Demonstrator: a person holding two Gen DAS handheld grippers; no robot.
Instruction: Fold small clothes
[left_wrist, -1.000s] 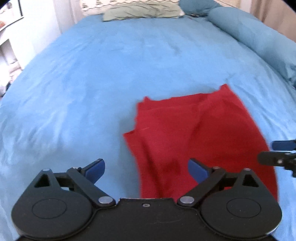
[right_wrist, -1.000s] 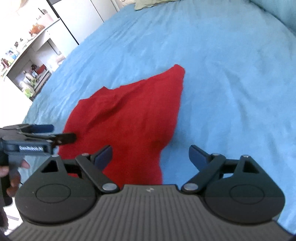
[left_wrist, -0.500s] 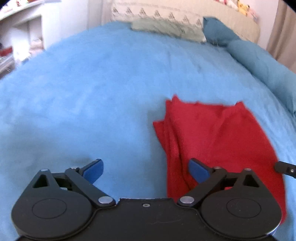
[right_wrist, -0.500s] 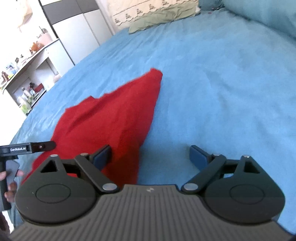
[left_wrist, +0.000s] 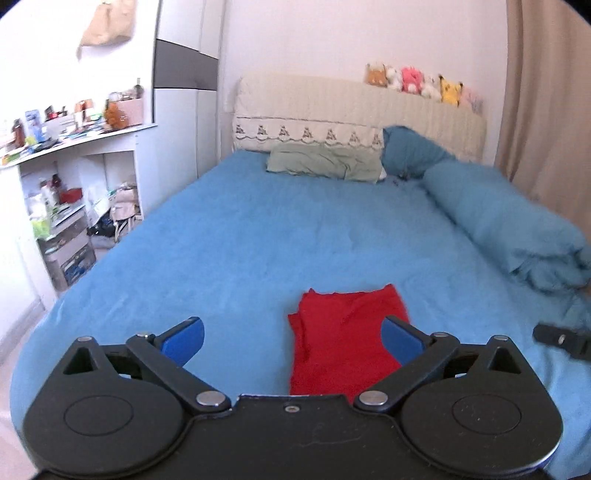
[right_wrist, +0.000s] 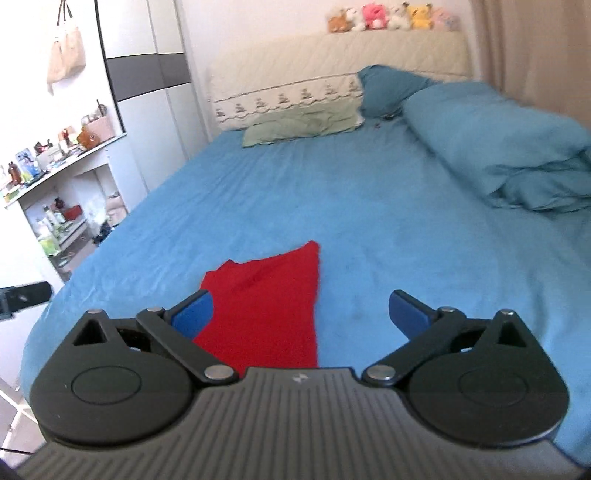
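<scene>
Garment (left_wrist: 345, 341) farther now (tools (left_wrist: 291, 338) raised)

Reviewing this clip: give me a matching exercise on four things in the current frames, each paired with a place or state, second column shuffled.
Things:
1. red garment
2. rolled blue duvet
3. plush toys
4. left tongs

Places or states:
A. lined up on top of the headboard
B. open, holding nothing
C. lying folded near the foot of the bed
D. along the bed's right side

Pairs: 1-C, 2-D, 3-A, 4-B
</scene>
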